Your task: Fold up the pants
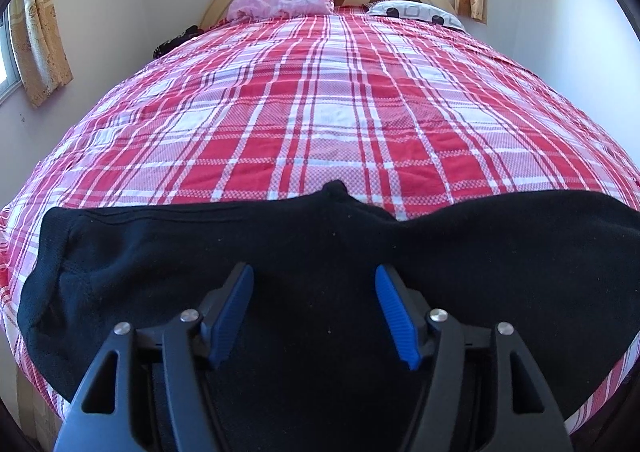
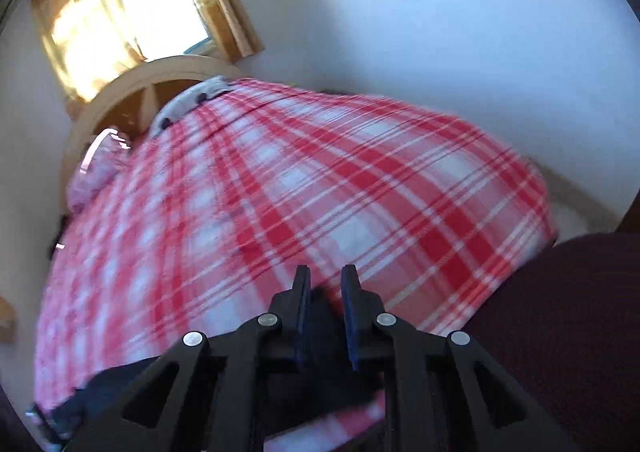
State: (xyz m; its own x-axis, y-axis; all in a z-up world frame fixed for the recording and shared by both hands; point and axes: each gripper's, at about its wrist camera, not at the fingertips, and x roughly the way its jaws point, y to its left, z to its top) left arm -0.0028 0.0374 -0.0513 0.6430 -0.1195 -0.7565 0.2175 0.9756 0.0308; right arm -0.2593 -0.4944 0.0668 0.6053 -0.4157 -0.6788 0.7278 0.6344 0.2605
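Left gripper (image 1: 315,312) spread above black pants (image 1: 120,252).

The left tool (image 1: 314,284) is built of matte black, angular linkage arms with triangular cut-outs. Four round silver pivot screws sit across its joints. Its two fingers carry bright blue ribbed pads (image 1: 236,312). The right tool (image 2: 325,288) has the same black frame and silver screws; its pads (image 2: 303,316) look dark navy, though blur and shadow may be dulling them. A dark maroon garment (image 2: 568,324), possibly a sleeve, fills the lower right.
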